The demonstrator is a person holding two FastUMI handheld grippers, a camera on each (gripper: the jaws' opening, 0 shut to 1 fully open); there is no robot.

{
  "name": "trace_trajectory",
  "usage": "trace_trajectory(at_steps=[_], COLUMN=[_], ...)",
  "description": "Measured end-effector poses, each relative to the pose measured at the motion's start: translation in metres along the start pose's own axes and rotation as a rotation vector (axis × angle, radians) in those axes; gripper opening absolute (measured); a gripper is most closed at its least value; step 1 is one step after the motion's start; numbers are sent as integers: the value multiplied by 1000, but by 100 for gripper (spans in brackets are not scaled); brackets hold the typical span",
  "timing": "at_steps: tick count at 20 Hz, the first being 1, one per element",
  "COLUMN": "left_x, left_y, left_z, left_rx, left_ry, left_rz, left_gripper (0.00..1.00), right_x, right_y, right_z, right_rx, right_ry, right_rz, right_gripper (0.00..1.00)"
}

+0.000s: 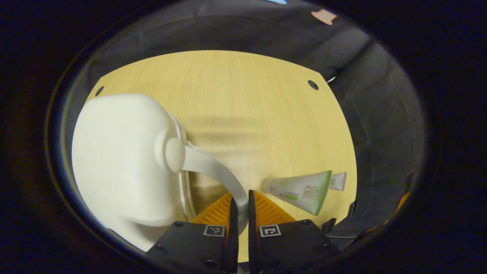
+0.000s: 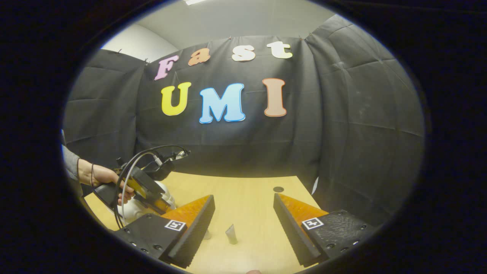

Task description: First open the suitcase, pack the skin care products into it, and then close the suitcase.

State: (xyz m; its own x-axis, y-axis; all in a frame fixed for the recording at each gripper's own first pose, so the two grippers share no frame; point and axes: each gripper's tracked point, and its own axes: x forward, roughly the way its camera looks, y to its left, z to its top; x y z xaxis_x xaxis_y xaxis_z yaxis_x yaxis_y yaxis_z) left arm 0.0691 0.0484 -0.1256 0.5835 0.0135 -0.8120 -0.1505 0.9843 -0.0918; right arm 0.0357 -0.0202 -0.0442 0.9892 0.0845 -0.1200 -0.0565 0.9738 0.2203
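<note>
The left gripper (image 1: 239,207) fingers grip the white suitcase (image 1: 125,163) handle (image 1: 217,171) near the bench (image 1: 247,106) left edge, while the right gripper (image 2: 243,220) fingers stand wide apart.

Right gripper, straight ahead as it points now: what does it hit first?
Likely the small tube lying on the table between the open right gripper's fingers; beyond it, bare tabletop up to the booth wall. Depth is unclear.

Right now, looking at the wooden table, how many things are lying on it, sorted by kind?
White suitcase: 1
Skin care tubes: 2 (a green-and-white tube and a small white tube just behind it)
Total: 3
</note>
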Motion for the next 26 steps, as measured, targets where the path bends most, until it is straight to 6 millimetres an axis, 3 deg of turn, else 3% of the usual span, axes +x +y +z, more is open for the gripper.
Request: trace_trajectory(at_steps=[2,3,4,6,8,13,17,19,22,26], left_x=[-25,-25,-31,-72,-121,-225,-288,-316,-342,-346], left_y=[-4,-5,0,-2,10,65,128,174,254,353], left_z=[15,-3,12,30,43,68,84,92,101,100], left_rx=[-4,-3,-6,-6,-11,-43,-59,-52,-29,-31], left_ry=[-10,-13,-27,-64,-116,-215,-269,-281,-285,-248], left_rz=[-1,2,2,8,39,97,142,186,287,347], left_gripper=[19,19,19,19,18,18,18,18,18,20], right_x=[-2,-3,-5,-7,-8,-9,-7,-5,0,1], right_y=[4,7,10,16,22,39,55,61,77,103], right_z=[4,7,8,11,12,13,19,29,34,32], right_rx=[-18,-30,-40,-53,-75,-100,-85,-77,-61,-64], right_ry=[-13,-19,-26,-41,-50,-60,-72,-94,-110,-93], right_rz=[25,41,58,97,129,180,159,124,64,-13], right_gripper=[94,94,94,94,94,94,95,95,94,94])
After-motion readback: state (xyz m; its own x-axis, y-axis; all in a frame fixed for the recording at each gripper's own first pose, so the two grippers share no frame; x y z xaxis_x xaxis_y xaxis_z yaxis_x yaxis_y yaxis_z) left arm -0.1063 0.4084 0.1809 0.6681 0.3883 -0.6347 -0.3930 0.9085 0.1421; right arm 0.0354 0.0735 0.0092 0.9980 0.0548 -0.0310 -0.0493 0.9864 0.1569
